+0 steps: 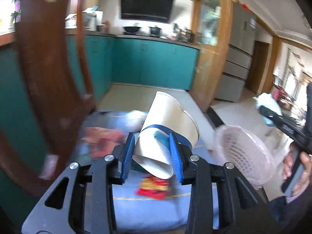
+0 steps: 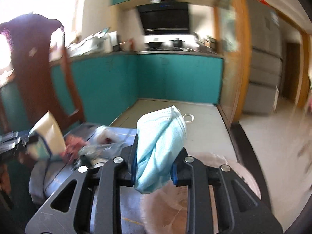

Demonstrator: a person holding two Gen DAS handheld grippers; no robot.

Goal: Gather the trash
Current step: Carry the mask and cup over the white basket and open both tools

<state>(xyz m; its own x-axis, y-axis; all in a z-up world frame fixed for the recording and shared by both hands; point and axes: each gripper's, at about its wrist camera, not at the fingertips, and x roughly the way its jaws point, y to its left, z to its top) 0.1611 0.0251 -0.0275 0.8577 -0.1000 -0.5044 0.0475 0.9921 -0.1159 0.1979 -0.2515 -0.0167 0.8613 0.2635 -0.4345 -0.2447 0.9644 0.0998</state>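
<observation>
Crushing a cream paper cup [image 1: 171,124] between its blue pads, the left tool [image 1: 153,156] grips the cup by its base end, lifted above the blue-covered desk [image 1: 136,210] — a red-and-yellow wrapper [image 1: 154,187] lies just beneath. The right tool [image 2: 155,163] is clenched on a crumpled light-blue face mask [image 2: 161,136], held over a pale pink mesh basket [image 1: 245,152] beside the desk.

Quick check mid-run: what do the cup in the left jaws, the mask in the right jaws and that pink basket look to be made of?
Cup: likely paper, matte cream; it is creased and squashed where gripped. Mask: soft non-woven fabric, pale blue, pleated and crumpled. Basket: seemingly thin plastic, translucent pink, with moulded slotted walls.
</observation>
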